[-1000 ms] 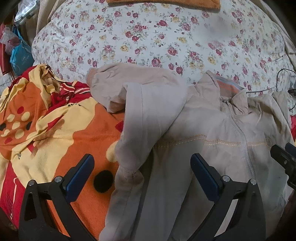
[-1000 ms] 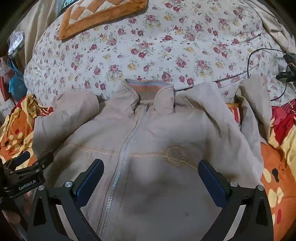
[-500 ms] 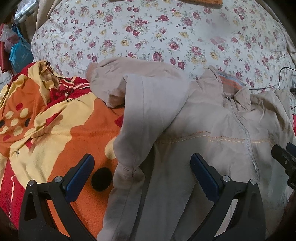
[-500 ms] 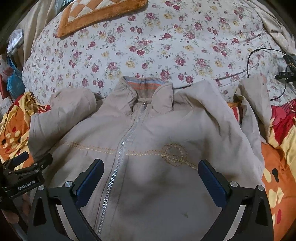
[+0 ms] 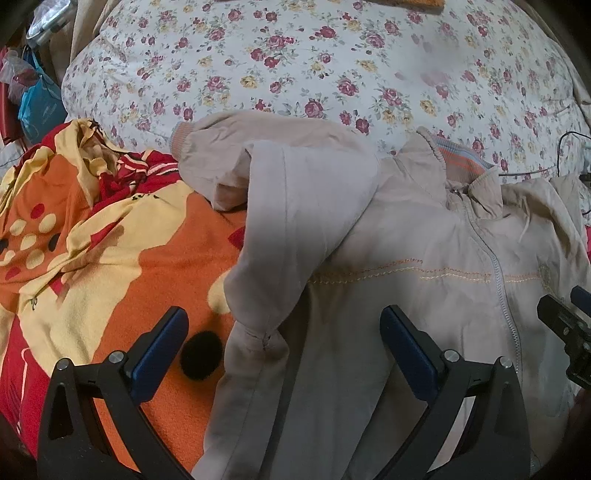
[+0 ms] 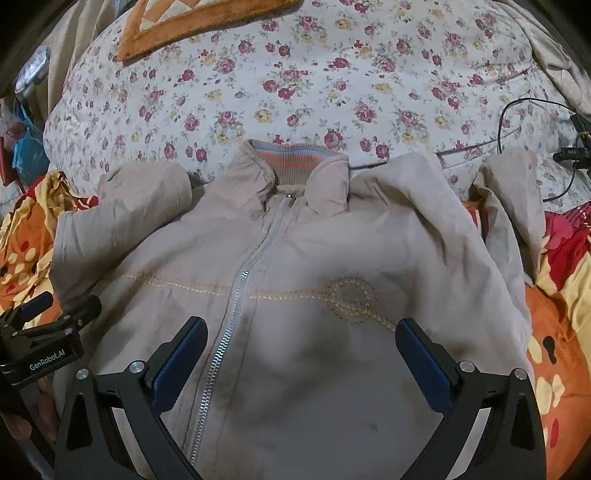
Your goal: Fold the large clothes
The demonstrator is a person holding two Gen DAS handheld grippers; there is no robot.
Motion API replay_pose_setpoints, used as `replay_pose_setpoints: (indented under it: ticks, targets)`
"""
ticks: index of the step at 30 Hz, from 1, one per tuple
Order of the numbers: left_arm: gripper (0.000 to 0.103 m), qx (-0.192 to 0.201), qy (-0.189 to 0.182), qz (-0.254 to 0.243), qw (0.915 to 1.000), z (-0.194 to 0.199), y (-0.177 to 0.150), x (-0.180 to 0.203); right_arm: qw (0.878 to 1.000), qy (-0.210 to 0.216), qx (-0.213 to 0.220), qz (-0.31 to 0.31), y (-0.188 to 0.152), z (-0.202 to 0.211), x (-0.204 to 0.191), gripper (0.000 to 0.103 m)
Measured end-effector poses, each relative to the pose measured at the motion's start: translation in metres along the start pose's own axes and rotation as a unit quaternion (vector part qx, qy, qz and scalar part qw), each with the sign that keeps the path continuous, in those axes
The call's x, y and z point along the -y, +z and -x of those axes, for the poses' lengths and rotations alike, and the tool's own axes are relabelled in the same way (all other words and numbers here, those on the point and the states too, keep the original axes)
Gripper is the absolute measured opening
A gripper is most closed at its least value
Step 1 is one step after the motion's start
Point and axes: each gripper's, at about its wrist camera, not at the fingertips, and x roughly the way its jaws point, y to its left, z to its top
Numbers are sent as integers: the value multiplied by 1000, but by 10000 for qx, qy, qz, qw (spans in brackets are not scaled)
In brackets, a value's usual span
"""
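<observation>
A beige zip-up jacket [image 6: 295, 266] lies front up on the bed, zipper closed, striped collar [image 6: 291, 162] at the far end. Its left sleeve [image 5: 295, 206] is bent back on itself beside the body; its right sleeve [image 6: 513, 206] is bunched at the far right. My left gripper [image 5: 284, 343] is open and empty, hovering over the jacket's left side near the armpit. It also shows at the left edge of the right wrist view [image 6: 44, 332]. My right gripper [image 6: 301, 354] is open and empty above the jacket's chest.
The jacket lies on an orange, yellow and red blanket [image 5: 92, 240]. Behind it is a floral quilt [image 6: 314, 74] with an orange cushion [image 6: 192, 18] on top. A black cable [image 6: 517, 122] runs at the far right. Bags [image 5: 37, 107] sit at the far left.
Both views have drifted slightly forward and down over the jacket. The jacket has not moved. Both grippers stay open.
</observation>
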Motion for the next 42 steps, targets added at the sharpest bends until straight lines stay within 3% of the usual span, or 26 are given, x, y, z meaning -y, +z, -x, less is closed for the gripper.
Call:
replay_pose_setpoints:
  ticks: [42]
  targets:
    - [103, -5, 15, -30, 10000, -2, -4, -3, 9999, -34, -119, -111, -3, -6, 1, 102]
